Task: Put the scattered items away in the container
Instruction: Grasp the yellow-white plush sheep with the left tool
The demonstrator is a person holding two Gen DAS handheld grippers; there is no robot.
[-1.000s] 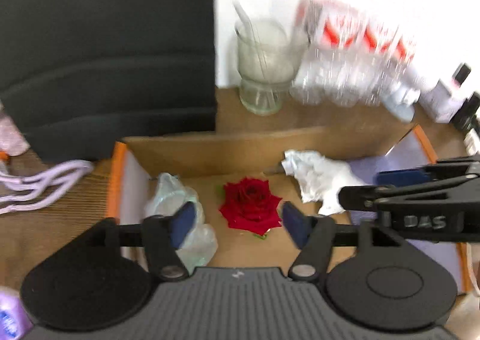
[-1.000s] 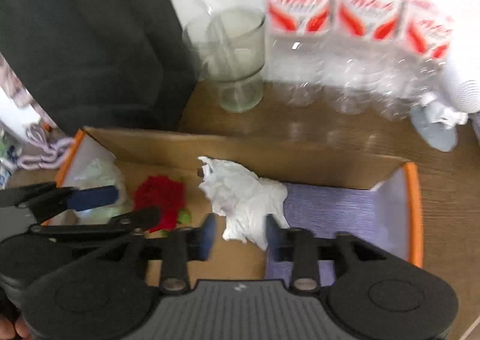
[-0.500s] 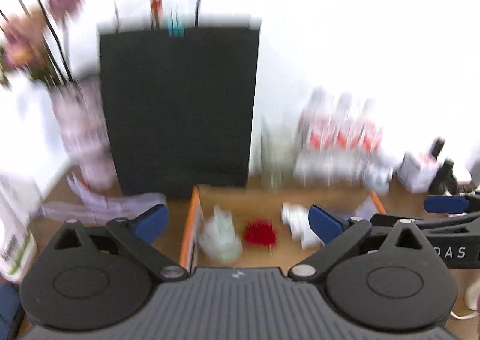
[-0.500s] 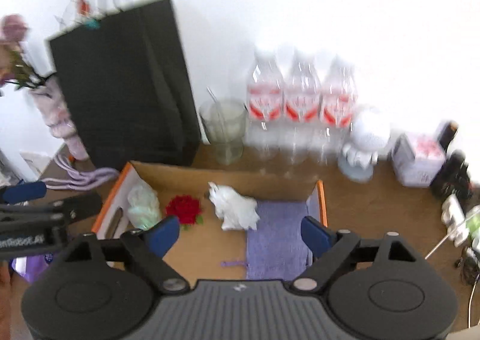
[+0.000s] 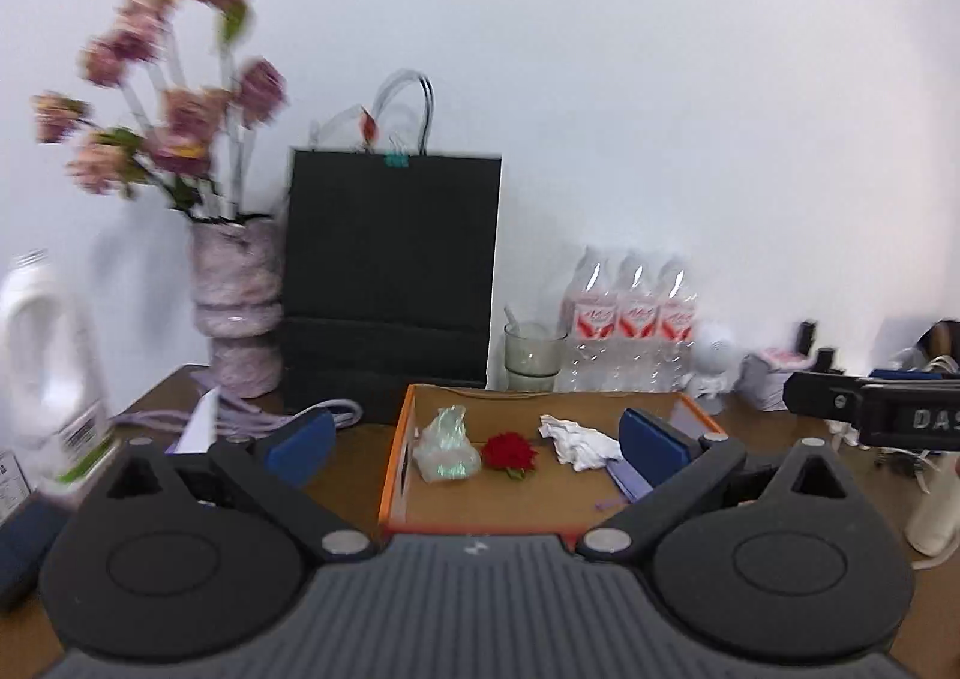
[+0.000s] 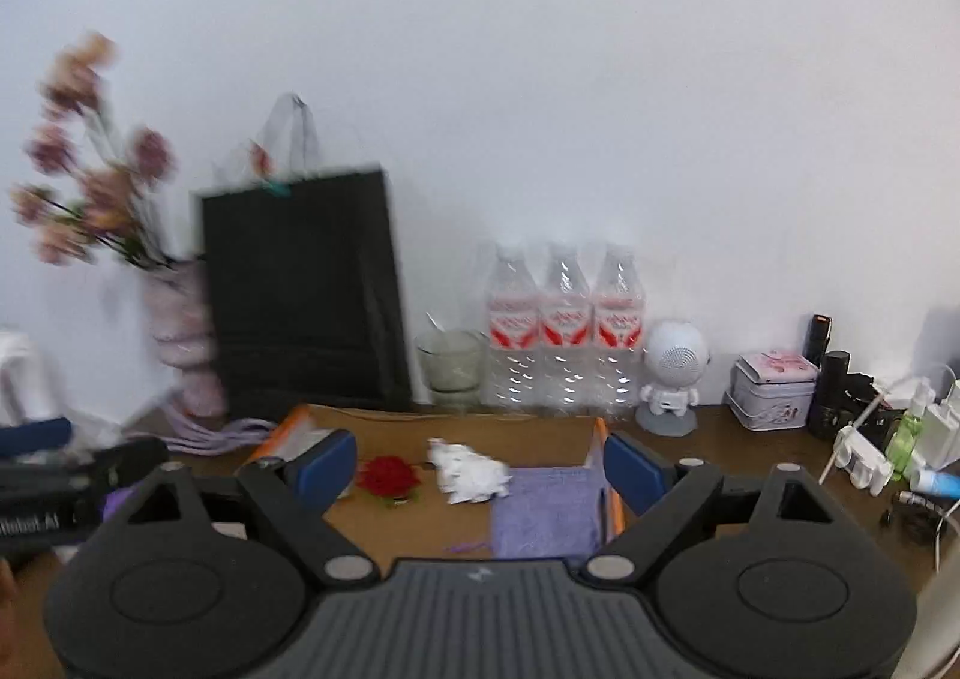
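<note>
Field notes, desk by the white wall.

Both tongs had pulled back and up from the cardboard box (image 5: 393,475) since a second before, when they hung low over its contents. The view had widened from the box floor to the whole desk.

Left gripper (image 5: 474,445): jaws spread wide, nothing between the pads; a second earlier they had stood narrower, either side of the red rose (image 5: 510,452). Right gripper (image 6: 480,460): jaws had just been opening as well, and stood released and empty; they had earlier bracketed the crumpled white tissue (image 6: 471,472).

Where the items lay: rose, tissue, a crinkled clear wrapper (image 5: 447,448) and a folded purple cloth (image 6: 546,511) all sat on the box floor, apart from the tongs. Rose and tissue looked unmoved.

Reading: this looked like a release and retreat, with the last items set down. I could see no obvious loose scrap outside the box, though the lilac cords (image 5: 252,418) by the black paper bag (image 5: 390,277) stayed on the desk; whether they counted, I could not tell. Task likely at or near its end.
</note>
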